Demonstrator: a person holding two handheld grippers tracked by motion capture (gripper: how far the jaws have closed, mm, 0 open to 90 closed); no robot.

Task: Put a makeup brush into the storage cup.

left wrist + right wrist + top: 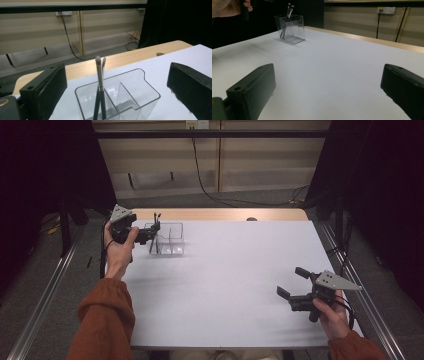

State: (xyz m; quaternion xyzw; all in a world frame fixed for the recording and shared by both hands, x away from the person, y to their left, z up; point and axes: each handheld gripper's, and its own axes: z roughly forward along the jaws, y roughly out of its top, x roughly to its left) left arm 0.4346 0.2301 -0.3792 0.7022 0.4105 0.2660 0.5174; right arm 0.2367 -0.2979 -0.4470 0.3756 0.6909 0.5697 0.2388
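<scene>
A clear plastic organizer (169, 239) with compartments stands at the table's far left. Two thin make-up brushes (155, 232) lean upright in its left compartment, bristles up. My left gripper (151, 231) hovers at the organizer's left side, open. In the left gripper view the brushes (100, 77) and the organizer (140, 100) rise between the wide-apart jaws of the left gripper (117, 92), and neither pad touches them. My right gripper (292, 282) is held at the near right, open and empty. The right gripper view shows the organizer (290, 28) far off beyond the right gripper (329, 92).
The white table top (230, 280) has a wooden strip (220, 214) along its far edge. Metal rails (45, 295) run down both sides of the table. A black cable (205, 185) hangs down the wall behind it.
</scene>
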